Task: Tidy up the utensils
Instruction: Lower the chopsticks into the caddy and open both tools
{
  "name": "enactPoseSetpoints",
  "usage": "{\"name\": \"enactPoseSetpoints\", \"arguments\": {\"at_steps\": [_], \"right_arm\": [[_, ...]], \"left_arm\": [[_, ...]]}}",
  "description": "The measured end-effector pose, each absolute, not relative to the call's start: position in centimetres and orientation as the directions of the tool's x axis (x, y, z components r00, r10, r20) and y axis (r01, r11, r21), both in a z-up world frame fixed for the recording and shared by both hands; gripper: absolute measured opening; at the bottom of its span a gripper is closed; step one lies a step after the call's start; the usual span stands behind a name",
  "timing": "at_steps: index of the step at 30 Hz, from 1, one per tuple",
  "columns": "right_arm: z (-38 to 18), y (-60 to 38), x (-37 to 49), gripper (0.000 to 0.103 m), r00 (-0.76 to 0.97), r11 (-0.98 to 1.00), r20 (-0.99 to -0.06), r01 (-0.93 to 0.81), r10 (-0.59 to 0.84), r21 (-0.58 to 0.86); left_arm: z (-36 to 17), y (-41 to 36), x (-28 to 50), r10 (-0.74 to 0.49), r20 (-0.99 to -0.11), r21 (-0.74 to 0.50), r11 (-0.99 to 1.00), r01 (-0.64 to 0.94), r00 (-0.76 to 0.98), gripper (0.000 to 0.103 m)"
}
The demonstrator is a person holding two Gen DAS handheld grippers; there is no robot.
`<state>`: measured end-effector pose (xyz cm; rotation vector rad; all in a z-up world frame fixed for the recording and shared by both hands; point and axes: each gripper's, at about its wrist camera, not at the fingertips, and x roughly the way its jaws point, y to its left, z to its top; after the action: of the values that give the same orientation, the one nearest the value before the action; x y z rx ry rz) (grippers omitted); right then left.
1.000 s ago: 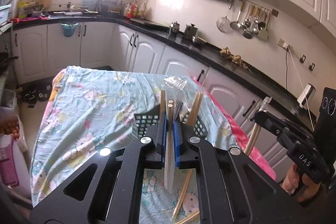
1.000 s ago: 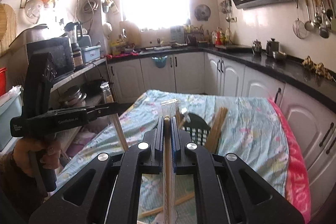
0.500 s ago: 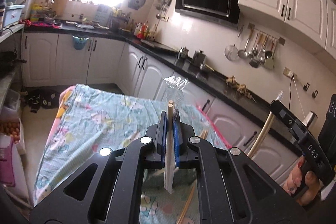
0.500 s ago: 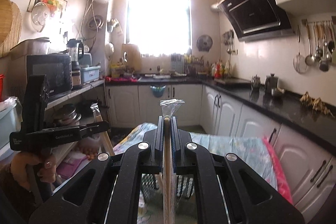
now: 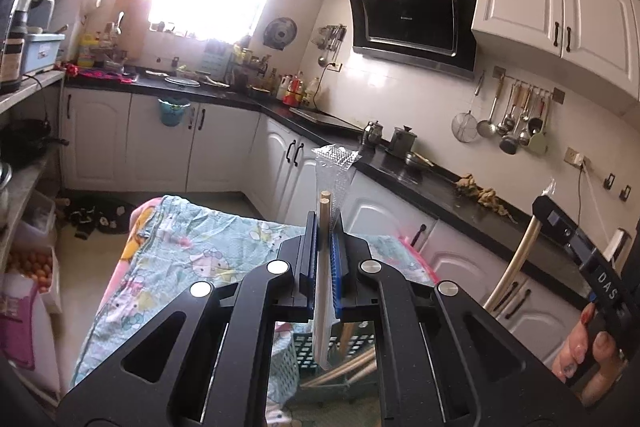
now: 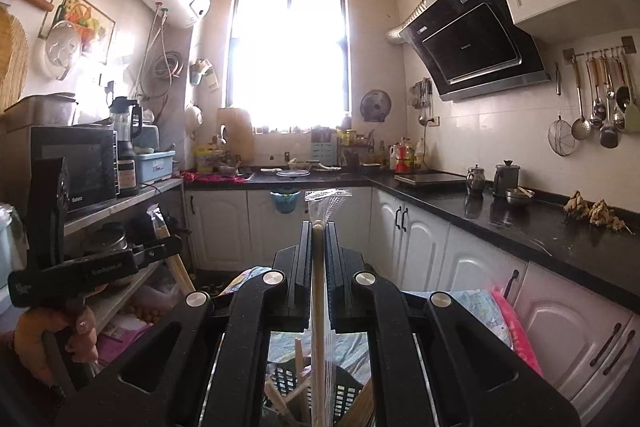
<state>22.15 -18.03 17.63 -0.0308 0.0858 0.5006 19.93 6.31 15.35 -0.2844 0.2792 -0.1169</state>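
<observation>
My left gripper (image 5: 323, 227) is shut on a pair of wooden chopsticks in a clear plastic sleeve (image 5: 325, 267), held upright above the table. My right gripper (image 6: 318, 235) is shut on another sleeved pair of chopsticks (image 6: 318, 307), also upright. A black mesh utensil basket (image 5: 304, 351) sits below on the table with several wooden chopsticks (image 5: 348, 367) in it; it also shows in the right wrist view (image 6: 344, 395). The right gripper appears at the right of the left wrist view (image 5: 560, 227), the left gripper at the left of the right wrist view (image 6: 160, 251).
The table has a pale blue cartoon-print cloth (image 5: 192, 259) with a pink edge (image 6: 516, 331). Black counters (image 6: 540, 227) with white cabinets run behind and to the right. A shelf with a microwave (image 6: 76, 171) stands to the left.
Both grippers have risen and tilted upward with their chopsticks; the table and basket have dropped low in both views, and more of the kitchen walls and ceiling shows.
</observation>
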Motion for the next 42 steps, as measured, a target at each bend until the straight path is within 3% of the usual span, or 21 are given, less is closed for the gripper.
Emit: {"name": "enactPoseSetpoints", "arguments": {"at_steps": [21, 32, 34, 36, 42], "right_arm": [[10.2, -17.7, 26.7, 0.006, 0.902, 0.908, -0.103, -0.418, 0.419, 0.031], [7.8, -18.0, 27.9, 0.007, 0.897, 0.917, -0.187, -0.391, 0.4, 0.082], [7.6, -18.2, 28.1, 0.011, 0.892, 0.916, -0.212, -0.387, 0.4, 0.102], [7.4, -18.5, 28.1, 0.023, 0.89, 0.918, -0.226, -0.379, 0.396, 0.116], [7.5, -19.4, 27.4, 0.029, 0.887, 0.92, -0.246, -0.368, 0.391, 0.135]], "left_arm": [[8.9, 3.4, 22.9, -0.148, -0.319, -0.216, 0.973, 0.081, 0.936, 0.003], [6.9, 2.7, 23.4, -0.184, -0.367, -0.22, 0.97, 0.107, 0.912, 0.003], [6.7, 2.7, 23.4, -0.191, -0.373, -0.227, 0.968, 0.111, 0.908, 0.003], [6.6, 2.8, 23.2, -0.199, -0.379, -0.233, 0.966, 0.115, 0.904, 0.005], [6.8, 3.3, 22.5, -0.206, -0.372, -0.248, 0.962, 0.117, 0.905, 0.027]]}}
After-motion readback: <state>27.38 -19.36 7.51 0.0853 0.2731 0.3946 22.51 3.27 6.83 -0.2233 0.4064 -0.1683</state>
